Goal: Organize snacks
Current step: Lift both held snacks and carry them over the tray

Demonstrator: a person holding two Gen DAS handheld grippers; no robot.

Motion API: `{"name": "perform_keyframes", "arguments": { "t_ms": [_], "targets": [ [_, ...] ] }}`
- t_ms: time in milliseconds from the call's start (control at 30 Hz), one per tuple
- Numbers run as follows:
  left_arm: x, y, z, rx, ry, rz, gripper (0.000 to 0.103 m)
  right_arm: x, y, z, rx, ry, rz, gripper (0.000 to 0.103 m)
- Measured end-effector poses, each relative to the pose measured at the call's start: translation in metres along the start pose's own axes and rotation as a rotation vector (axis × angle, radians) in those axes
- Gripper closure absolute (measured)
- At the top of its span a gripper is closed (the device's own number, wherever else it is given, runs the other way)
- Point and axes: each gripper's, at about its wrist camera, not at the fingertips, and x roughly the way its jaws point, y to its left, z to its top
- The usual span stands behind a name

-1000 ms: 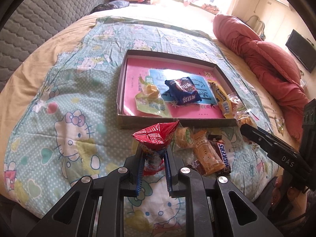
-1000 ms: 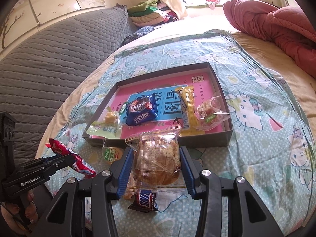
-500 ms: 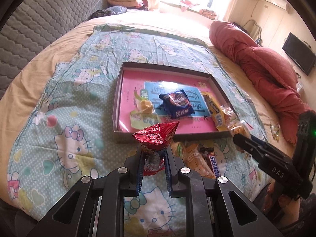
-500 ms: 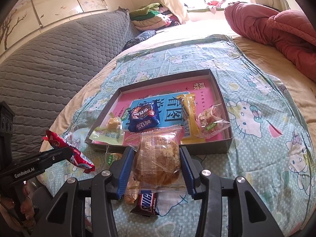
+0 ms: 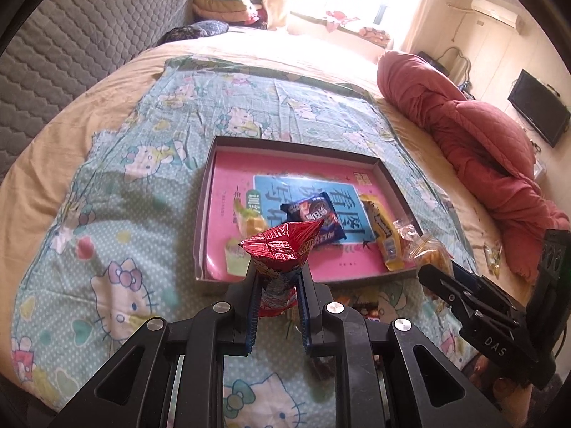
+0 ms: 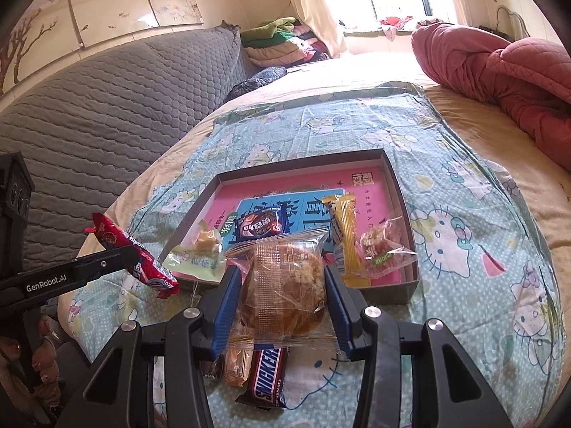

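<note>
A shallow box (image 5: 205, 199) with a pink floor lies on the Hello Kitty blanket; it also shows in the right wrist view (image 6: 396, 185). It holds a blue cookie pack (image 5: 314, 221), a yellow bar (image 6: 344, 235), a green-wrapped snack (image 6: 196, 260) and a clear candy bag (image 6: 383, 249). My left gripper (image 5: 276, 274) is shut on a red snack packet (image 5: 282, 249), held above the box's near edge. My right gripper (image 6: 282, 278) is shut on a clear-wrapped bun (image 6: 282, 281), above loose snacks in front of the box.
A Snickers bar (image 6: 267, 374) and other small wrapped snacks (image 6: 237, 360) lie on the blanket (image 5: 107, 214) below my right gripper. A red quilt (image 5: 481, 142) is heaped at the right. A grey padded headboard (image 6: 107, 100) rises at the left.
Both grippers have risen and moved toward the box with their snacks still held. The box and its contents have not moved.
</note>
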Motion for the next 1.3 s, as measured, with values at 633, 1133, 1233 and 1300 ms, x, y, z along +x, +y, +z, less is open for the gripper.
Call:
{"name": "perform_keyframes", "arguments": {
  "t_ms": [633, 1133, 1233, 1300],
  "targets": [
    [0.026, -0.023, 0.024, 0.034, -0.016, -0.029, 0.084, -0.009, -0.003, 0.019, 0.003, -0.049, -0.048, 0.056],
    [0.041, -0.016, 0.037, 0.047, -0.001, -0.06, 0.084, -0.001, -0.003, 0.032, 0.028, -0.049, -0.103, 0.056],
    [0.044, -0.012, 0.038, 0.041, 0.003, -0.068, 0.084, 0.003, -0.002, 0.033, 0.034, -0.04, -0.104, 0.056],
    [0.046, -0.01, 0.038, 0.043, 0.003, -0.073, 0.084, 0.006, 0.0, 0.033, 0.029, -0.035, -0.109, 0.056]
  ]
}}
